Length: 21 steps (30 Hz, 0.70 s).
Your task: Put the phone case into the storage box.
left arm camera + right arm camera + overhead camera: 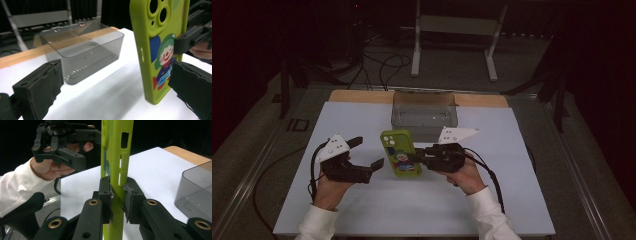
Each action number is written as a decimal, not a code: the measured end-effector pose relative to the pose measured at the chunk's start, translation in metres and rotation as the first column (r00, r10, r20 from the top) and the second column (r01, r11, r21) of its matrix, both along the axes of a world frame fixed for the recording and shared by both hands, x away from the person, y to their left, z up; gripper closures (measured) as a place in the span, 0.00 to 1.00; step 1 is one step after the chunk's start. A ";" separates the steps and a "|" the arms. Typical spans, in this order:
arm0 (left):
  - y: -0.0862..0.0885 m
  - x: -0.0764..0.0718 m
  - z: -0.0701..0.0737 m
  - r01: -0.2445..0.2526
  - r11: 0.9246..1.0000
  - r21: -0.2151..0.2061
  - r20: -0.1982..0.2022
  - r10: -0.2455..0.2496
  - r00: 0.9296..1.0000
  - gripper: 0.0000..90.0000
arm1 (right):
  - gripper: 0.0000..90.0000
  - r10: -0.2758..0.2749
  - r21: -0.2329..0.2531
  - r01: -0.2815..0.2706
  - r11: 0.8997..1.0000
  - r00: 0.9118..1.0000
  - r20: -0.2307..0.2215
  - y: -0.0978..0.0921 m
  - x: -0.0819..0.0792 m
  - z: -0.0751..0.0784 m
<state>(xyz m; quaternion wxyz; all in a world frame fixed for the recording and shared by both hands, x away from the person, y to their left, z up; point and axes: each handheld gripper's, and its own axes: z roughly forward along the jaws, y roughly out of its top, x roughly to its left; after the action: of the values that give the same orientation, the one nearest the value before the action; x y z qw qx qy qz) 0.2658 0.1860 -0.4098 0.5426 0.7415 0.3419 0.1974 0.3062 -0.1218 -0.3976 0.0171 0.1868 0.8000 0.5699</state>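
White worktop: my right hand-held gripper pinches the green case; my left hand-held gripper is spread wide beside it.

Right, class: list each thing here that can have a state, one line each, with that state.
Green phone case: clamped by its edge, lifted off the table.
Right claw: shut on the green phone case.
Left claw: open, beside the case, holding nothing.
Grey transparent bin: upright, empty.

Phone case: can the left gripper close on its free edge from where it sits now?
Probably yes. The left gripper is open beside the phone case, nothing between them; the right gripper clamps the opposite edge.
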 end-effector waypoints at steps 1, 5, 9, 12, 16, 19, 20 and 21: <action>0.000 0.000 0.000 0.000 1.000 0.000 0.000 0.000 1.000 0.00 | 0.87 0.000 0.000 0.000 1.000 1.000 0.000 0.000 0.000 0.000; 0.006 -0.006 -0.004 -0.094 0.995 0.029 0.053 0.093 0.994 0.00 | 0.87 -0.032 -0.015 0.032 0.999 0.999 0.012 -0.001 -0.001 0.003; 0.014 -0.009 -0.010 -0.129 0.991 0.044 0.065 0.126 0.990 0.00 | 0.87 -0.046 -0.003 0.046 0.999 0.999 0.018 -0.002 0.000 0.006; 0.018 -0.011 -0.013 -0.142 0.989 0.049 0.067 0.138 0.988 0.00 | 0.87 -0.055 0.000 0.055 0.998 0.998 0.020 -0.003 0.000 0.007; 0.029 -0.016 -0.021 -0.157 0.987 0.037 0.066 0.154 0.986 0.00 | 0.87 -0.073 0.006 0.073 0.997 0.997 0.022 -0.005 0.001 0.008; 0.036 -0.021 -0.030 -0.164 0.986 0.024 0.056 0.163 0.985 0.00 | 0.87 -0.082 0.011 0.082 0.997 0.996 0.020 -0.006 0.001 0.008; 0.038 -0.022 -0.034 -0.168 0.985 0.028 0.057 0.166 0.984 0.00 | 0.87 -0.086 0.012 0.085 0.996 0.996 0.020 -0.006 0.001 0.008; 0.040 -0.024 -0.037 -0.171 0.985 0.029 0.056 0.170 0.984 0.00 | 0.87 -0.086 0.014 0.086 0.996 0.996 0.020 -0.006 0.002 0.008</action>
<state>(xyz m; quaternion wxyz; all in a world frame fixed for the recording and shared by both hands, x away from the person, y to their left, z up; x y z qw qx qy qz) 0.2421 0.2260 -0.4466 0.5201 0.7130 0.3860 0.2686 0.3078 -0.1283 -0.3893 0.0484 0.2154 0.7872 0.5759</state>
